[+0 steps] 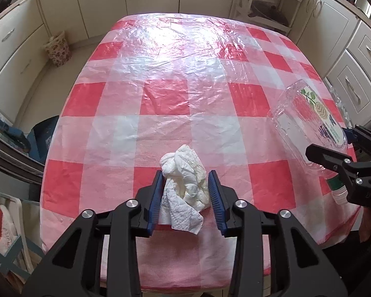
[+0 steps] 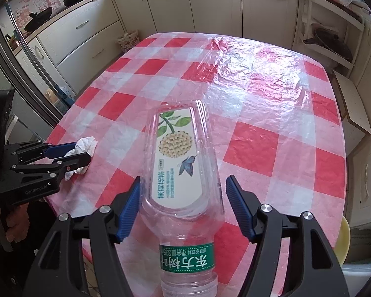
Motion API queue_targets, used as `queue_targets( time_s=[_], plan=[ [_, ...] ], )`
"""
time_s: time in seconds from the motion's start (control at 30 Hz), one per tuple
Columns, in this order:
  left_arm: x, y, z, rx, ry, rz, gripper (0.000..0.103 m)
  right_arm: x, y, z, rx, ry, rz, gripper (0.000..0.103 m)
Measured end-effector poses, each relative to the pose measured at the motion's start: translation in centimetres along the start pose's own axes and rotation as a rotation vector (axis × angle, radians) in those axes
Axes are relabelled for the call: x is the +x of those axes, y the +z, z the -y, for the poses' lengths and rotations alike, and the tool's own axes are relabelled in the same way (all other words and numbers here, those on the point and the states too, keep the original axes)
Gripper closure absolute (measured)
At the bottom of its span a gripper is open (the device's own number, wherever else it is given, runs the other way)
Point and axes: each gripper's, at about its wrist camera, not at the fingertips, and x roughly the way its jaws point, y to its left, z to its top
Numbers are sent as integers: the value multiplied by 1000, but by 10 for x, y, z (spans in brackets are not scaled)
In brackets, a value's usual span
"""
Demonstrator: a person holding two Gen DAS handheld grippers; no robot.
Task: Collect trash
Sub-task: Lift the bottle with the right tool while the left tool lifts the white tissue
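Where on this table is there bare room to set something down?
The whole far stretch of the checked tablecloth beyond the crumpled tissue and the plastic bottle lies bare, as does the strip between them. The near edge is crowded: left gripper around the tissue, right gripper around the bottle.

A crumpled paper towel (image 1: 185,180) lies on the bench (image 1: 185,74) near its front edge, between the two pads of the left hand-held gripper (image 1: 186,193). To that gripper's right, an empty plastic bottle (image 2: 183,170) lies on its side on the bench, its neck toward the front edge and its base pointing away. The bottle sits between the pads of the right hand-held gripper (image 2: 183,203). Cabinets (image 1: 91,5) stand behind the bench, beyond its far edge. A patterned bag (image 1: 57,49) sits on the floor, far left of the left hand-held gripper.
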Motion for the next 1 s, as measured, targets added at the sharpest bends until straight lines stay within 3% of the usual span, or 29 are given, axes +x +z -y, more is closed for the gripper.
queue_targets(
  time_s=[0.03, 0.1, 0.33, 0.63, 0.7, 0.77, 0.9, 0.97, 1.0],
  plan=[
    [-1, 0, 2, 8, -12, 0, 83, 1, 0, -1, -7, -3, -2, 42],
    [-5, 0, 5, 20, -13, 17, 89, 2, 0, -3, -16, -6, -3, 45],
    [-23, 8, 4, -10, -96, 80, 90, -8, 1, 15, 44, -20, 41, 45],
    [-6, 9, 5, -17, -68, 20, 90, -4, 1, 21, 59, -17, 26, 45],
    [2, 7, 4, -21, -57, -7, 85, -2, 1, 20, 58, -18, 19, 45],
    [4, 7, 4, -20, -24, -2, 68, 0, 1, 19, 55, -18, 14, 44],
    [5, 6, 9, 2, 3, 7, 66, 1, 0, 21, 56, -14, 11, 44],
    [3, 6, 15, 30, -4, 13, 86, -1, -1, 22, 59, -12, 18, 45],
    [1, 5, 18, 41, -7, 18, 89, -2, -1, 22, 60, -9, 22, 45]
  ],
)
